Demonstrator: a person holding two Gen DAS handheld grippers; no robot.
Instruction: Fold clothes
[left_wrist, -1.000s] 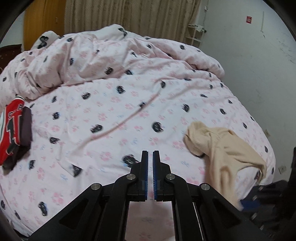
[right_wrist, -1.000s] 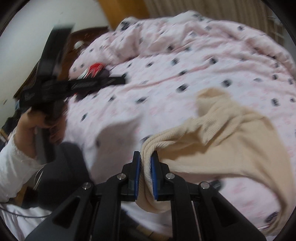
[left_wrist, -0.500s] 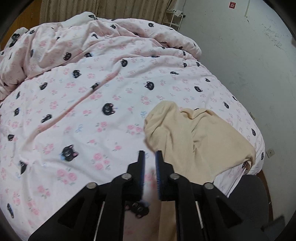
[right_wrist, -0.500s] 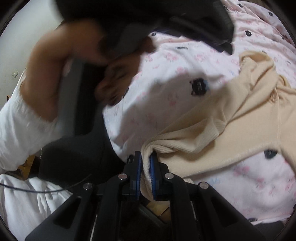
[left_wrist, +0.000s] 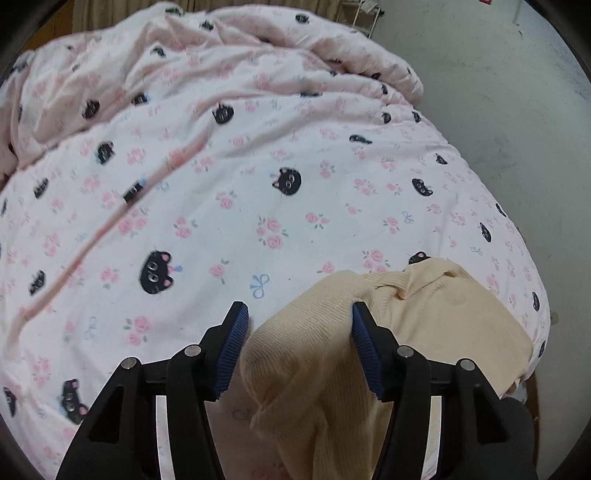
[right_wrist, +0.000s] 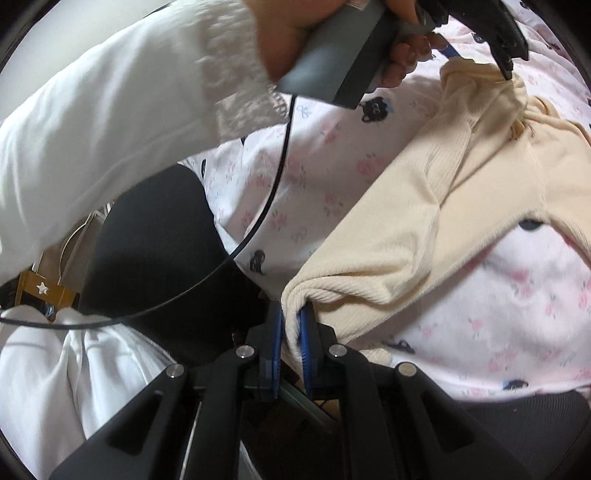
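A cream knit sweater (left_wrist: 424, 325) lies on the pink cat-print bedcover (left_wrist: 221, 184) near the bed's front right corner. My left gripper (left_wrist: 299, 317) is open, its blue pads on either side of a raised fold of the sweater. In the right wrist view my right gripper (right_wrist: 291, 332) is shut on a ribbed edge of the same sweater (right_wrist: 424, 206), which stretches up and to the right. The left gripper (right_wrist: 476, 48) shows at the top of that view, touching the sweater's far end.
The person's white-sleeved arm (right_wrist: 110, 110) and a black cable (right_wrist: 258, 229) cross the right wrist view. A dark chair seat (right_wrist: 155, 236) stands at the bed's edge. A bunched quilt (left_wrist: 221, 55) lies at the back. A white wall (left_wrist: 517, 92) is on the right.
My left gripper has opened wide and moved forward over the sweater's fold. My right gripper keeps its hold on the ribbed edge, and the sweater is now stretched out between the two.
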